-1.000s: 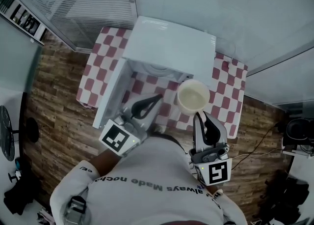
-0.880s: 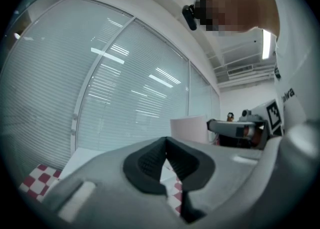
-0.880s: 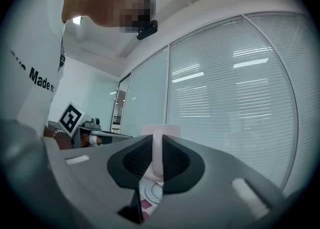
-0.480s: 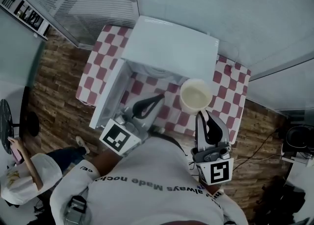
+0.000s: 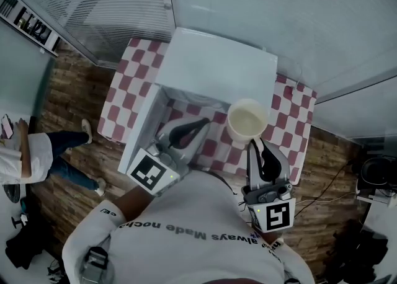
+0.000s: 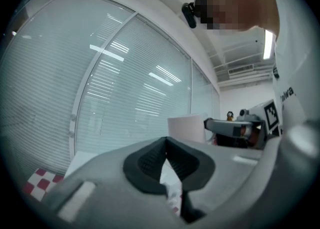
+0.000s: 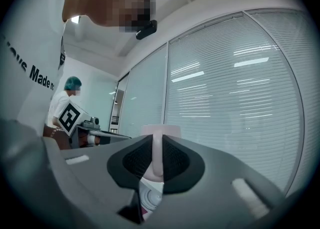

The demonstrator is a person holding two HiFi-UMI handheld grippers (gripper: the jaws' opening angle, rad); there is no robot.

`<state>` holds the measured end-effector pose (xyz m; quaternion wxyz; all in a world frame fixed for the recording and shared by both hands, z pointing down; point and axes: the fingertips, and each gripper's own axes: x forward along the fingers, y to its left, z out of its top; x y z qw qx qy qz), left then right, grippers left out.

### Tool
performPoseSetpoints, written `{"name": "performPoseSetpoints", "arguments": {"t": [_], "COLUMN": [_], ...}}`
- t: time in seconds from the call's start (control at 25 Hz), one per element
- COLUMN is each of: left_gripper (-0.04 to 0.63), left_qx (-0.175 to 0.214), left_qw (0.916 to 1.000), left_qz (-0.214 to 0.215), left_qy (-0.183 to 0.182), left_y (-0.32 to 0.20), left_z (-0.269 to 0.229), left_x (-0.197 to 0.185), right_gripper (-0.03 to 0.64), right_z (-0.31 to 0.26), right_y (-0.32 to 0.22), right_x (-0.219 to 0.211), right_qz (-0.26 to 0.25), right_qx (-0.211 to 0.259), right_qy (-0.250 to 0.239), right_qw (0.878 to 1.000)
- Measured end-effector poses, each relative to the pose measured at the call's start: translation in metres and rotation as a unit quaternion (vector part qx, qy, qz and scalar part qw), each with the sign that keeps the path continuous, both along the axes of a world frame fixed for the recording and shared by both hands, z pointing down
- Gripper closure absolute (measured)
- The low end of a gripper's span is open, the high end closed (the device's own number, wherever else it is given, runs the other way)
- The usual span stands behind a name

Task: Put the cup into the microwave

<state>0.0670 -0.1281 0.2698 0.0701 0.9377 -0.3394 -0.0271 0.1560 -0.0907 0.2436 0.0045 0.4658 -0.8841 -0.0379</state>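
The white microwave [image 5: 217, 66] stands on a red-and-white checkered table [image 5: 127, 72], its door [image 5: 139, 134] swung open to the left. A cream cup [image 5: 247, 120] hangs upright in front of the microwave's right front corner, above the table. My right gripper [image 5: 255, 144] is shut on the cup's handle [image 7: 157, 155], with the cup [image 7: 161, 131] just past the jaws. My left gripper [image 5: 200, 123] is shut with nothing in it, in front of the open cavity. In the left gripper view its tips [image 6: 166, 145] touch, and the cup [image 6: 186, 128] shows to the right.
Glass walls with blinds [image 5: 260, 10] stand close behind the microwave. Wood-pattern floor [image 5: 74, 152] surrounds the small table. Another person [image 5: 28, 159] is on the floor at far left. Cables and dark gear [image 5: 372, 171] lie at the right.
The cup and both grippers have stayed almost in place. A person has come into view on the floor at the left and moved along it.
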Motion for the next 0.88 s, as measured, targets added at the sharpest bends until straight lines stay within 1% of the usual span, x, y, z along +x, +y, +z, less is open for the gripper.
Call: {"name": "performPoseSetpoints", "arguments": {"t": [0.24,0.4,0.88], "left_gripper": [0.591,0.591,0.591], "left_qx": [0.006,-0.004,-0.029], "left_qw": [0.9999,0.9999,0.9995], "left_qz": [0.009,0.011,0.006], "left_qy": [-0.005,-0.003,-0.007], "left_y": [-0.019,-0.028,-0.042], "left_z": [0.001,0.007,0.049], "left_x": [-0.009,-0.008,-0.014], "right_gripper": [0.580,0.580,0.580], "right_z": [0.000,0.008,0.057], "right_y": [-0.018,-0.026,-0.038], "right_x": [-0.010,-0.011,-0.008], "right_qz": [0.006,0.008,0.015], "right_qx": [0.002,-0.006,-0.041], "right_qy": [-0.002,-0.001,-0.009], "right_qw": [1.000,1.000,0.999]}}
